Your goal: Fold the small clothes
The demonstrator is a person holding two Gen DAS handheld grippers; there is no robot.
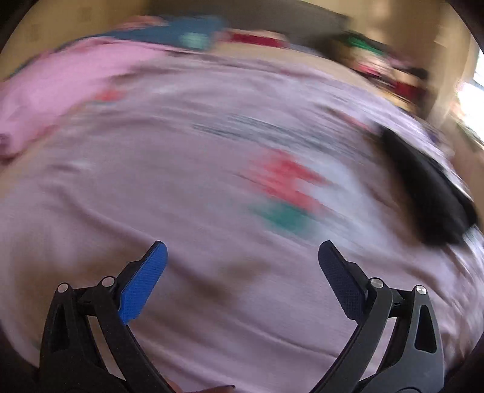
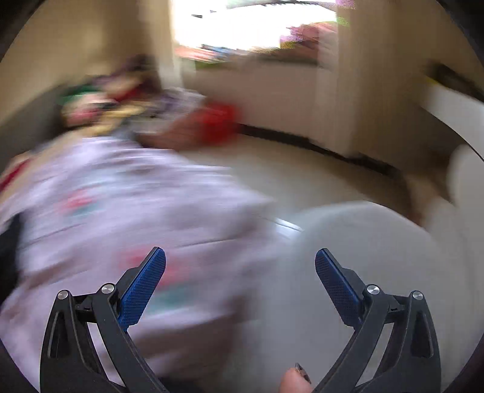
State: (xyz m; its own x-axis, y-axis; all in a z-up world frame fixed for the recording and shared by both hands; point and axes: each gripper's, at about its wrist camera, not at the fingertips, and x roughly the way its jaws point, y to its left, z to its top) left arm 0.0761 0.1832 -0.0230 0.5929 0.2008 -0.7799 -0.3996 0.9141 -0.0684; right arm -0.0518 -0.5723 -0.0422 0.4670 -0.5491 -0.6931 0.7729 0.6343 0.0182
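Heavily blurred, both views. Left tool (image 1: 242, 281) has its blue pads spread wide, nothing between them, hovering over a lilac shirt (image 1: 187, 187) that fills most of the left wrist view. Shirt lies spread out flat, with a red and green print (image 1: 284, 187) near its middle and dark lettering above that, unreadable. A pink garment (image 1: 57, 78) lies beside the shirt at upper left, touching or overlapping its edge; cannot tell which. A black object (image 1: 429, 187) sits over the shirt's right edge, too smeared to identify. Clothes pile (image 1: 378, 60) lies beyond the shirt at upper right.

Right tool (image 2: 240, 284) is also spread wide and empty. Its left pad is over the shirt (image 2: 127, 193), its right pad over a pale surface (image 2: 363, 241). Same clothes pile (image 2: 127, 99) sits behind the shirt, red cloth (image 2: 217, 121) at its right end. Bright window (image 2: 248, 24) at top. A fingertip (image 2: 295, 382) shows at the bottom edge.
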